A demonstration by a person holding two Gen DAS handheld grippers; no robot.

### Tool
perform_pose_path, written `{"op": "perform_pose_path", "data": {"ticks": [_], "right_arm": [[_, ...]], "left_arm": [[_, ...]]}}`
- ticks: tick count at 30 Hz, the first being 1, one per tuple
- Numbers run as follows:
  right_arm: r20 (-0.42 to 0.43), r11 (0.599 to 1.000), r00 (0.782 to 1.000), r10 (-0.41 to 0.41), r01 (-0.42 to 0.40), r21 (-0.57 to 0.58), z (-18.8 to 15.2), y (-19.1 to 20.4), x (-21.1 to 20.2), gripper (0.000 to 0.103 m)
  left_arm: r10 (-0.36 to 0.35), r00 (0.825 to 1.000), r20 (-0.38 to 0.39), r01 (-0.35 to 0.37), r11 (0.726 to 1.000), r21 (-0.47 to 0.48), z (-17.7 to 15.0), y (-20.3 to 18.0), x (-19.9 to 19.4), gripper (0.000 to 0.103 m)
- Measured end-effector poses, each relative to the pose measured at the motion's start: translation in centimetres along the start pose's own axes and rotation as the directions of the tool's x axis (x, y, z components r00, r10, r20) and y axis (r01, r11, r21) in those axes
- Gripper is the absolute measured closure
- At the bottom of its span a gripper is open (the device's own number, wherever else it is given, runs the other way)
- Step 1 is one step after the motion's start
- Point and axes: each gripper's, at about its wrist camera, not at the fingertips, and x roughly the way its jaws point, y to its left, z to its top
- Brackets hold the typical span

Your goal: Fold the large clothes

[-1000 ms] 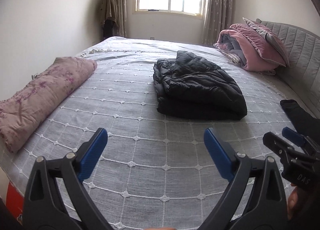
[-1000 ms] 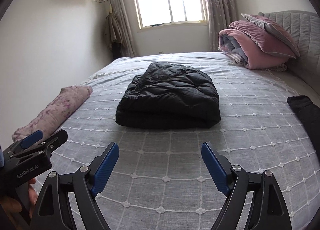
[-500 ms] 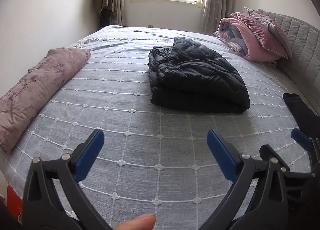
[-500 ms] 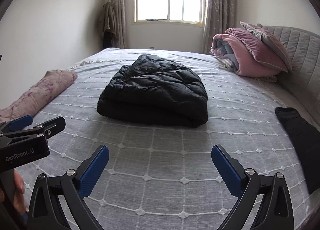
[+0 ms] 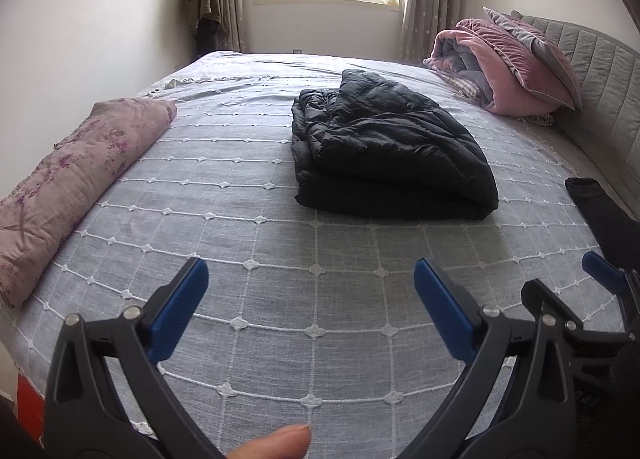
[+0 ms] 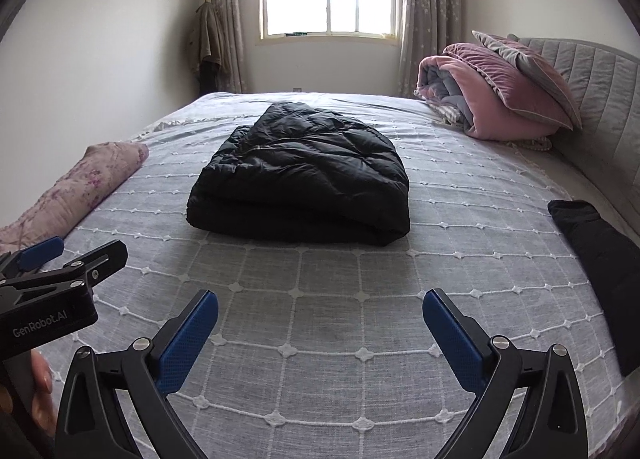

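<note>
A black puffer jacket lies folded in a thick bundle in the middle of the grey quilted bed; it also shows in the right wrist view. My left gripper is open and empty, held over the near part of the bed, well short of the jacket. My right gripper is open and empty too, beside the left one. Each gripper shows at the edge of the other's view.
A rolled pink floral quilt lies along the bed's left edge. A pink and grey duvet with pillows is stacked at the padded headboard on the right. Another dark garment lies at the bed's right edge.
Both grippers have drawn back a little and tilted down toward the bed, staying open. The folded jacket has not moved.
</note>
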Motion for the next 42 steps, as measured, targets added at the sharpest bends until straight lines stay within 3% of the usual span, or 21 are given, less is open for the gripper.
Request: {"op": "perform_pose_path", "data": {"ticks": [42], "right_arm": [[-0.012, 0.999, 1.0, -0.025, 0.025, 0.032, -0.17, -0.79, 0.39, 0.0]], "left_arm": [[0.022, 1.0, -0.016, -0.022, 1.0, -0.011, -0.06, 0.46, 0.7, 0.001]]}}
